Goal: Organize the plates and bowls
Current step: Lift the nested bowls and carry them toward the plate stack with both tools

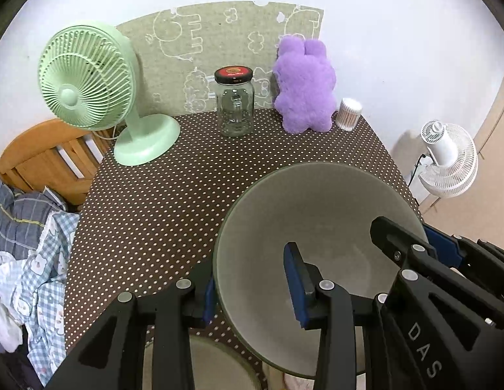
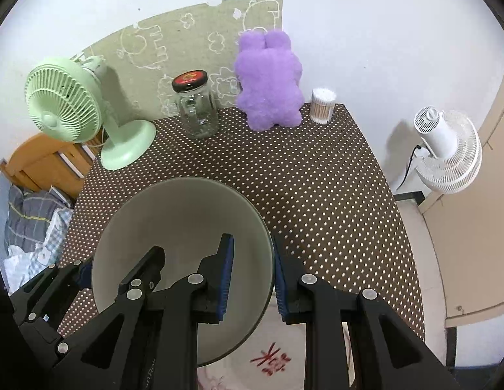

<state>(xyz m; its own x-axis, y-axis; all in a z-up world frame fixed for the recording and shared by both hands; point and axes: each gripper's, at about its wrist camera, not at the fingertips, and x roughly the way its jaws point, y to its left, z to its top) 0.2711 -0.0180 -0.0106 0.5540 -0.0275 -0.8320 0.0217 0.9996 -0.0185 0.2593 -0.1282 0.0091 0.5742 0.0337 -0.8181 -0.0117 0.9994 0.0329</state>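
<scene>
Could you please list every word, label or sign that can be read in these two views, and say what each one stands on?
"DAS": white letters on the right gripper body, seen in the left wrist view.
Red brush-style character on a white surface below the bowl: I cannot read it.
Print on the jar lid: too small.
White letters on the left gripper arm: cut off, unreadable.

Right gripper (image 2: 252,273) straddles the bowl (image 2: 174,227) rim above the table (image 2: 317,178).
</scene>
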